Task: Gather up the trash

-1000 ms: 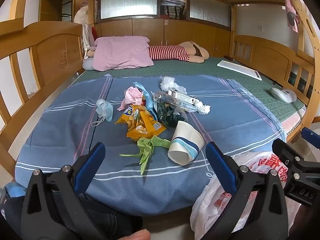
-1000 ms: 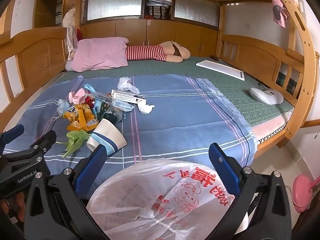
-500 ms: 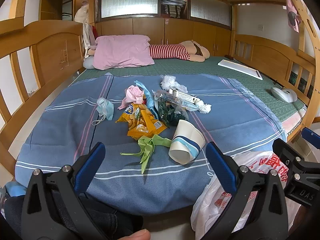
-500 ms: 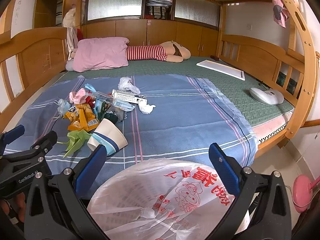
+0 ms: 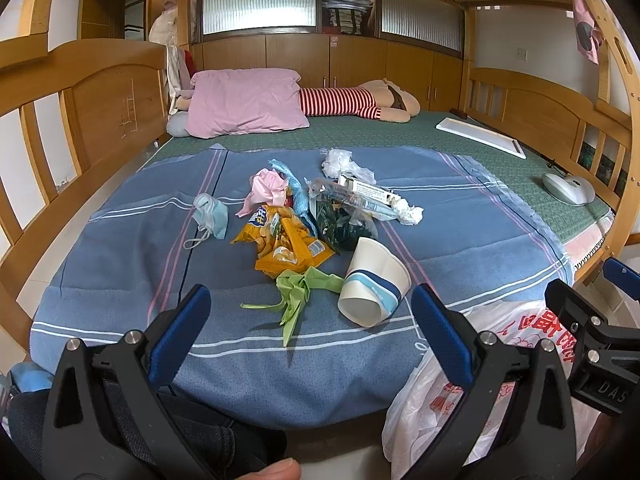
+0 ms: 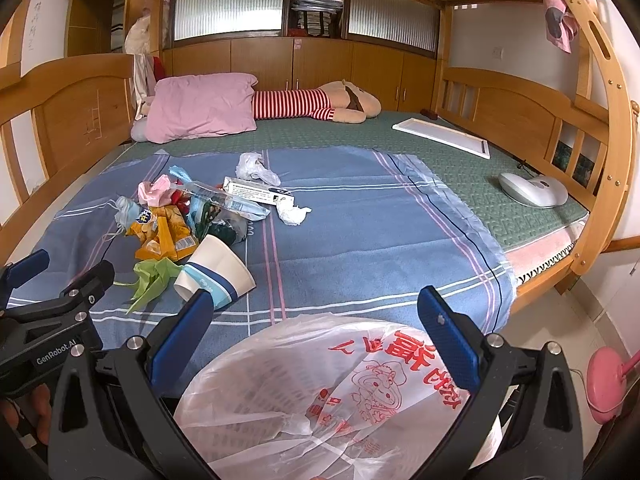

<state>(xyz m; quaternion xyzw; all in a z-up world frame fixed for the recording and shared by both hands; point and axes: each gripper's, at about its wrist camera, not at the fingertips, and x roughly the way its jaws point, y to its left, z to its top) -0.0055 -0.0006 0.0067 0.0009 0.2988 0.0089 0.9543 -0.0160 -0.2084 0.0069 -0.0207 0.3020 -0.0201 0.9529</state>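
Note:
A heap of trash lies on the blue blanket [image 5: 120,248]: a tipped paper cup [image 5: 374,288] [image 6: 216,270], a green wrapper [image 5: 300,292], a yellow chip bag [image 5: 284,244], a face mask [image 5: 210,216], pink crumpled plastic [image 5: 266,190], a dark green packet [image 5: 344,224], a long box [image 5: 368,192] and a white tissue wad [image 5: 410,214]. My left gripper [image 5: 310,304] hangs open just short of the bed's near edge, facing the green wrapper and cup. Open too, my right gripper [image 6: 316,304] sits above a white plastic bag with red print [image 6: 320,392] [image 5: 440,400].
Wooden bed rails [image 5: 80,92] run along both sides. At the far end lie a pink pillow [image 5: 244,102] and a striped plush toy [image 5: 352,102]. A white board [image 6: 440,136] and a grey device [image 6: 532,190] rest on the green mattress at right. A pink fan [image 6: 608,384] stands on the floor.
Both views have drifted only slightly. The trash and the bag lie as before, and both grippers stay open.

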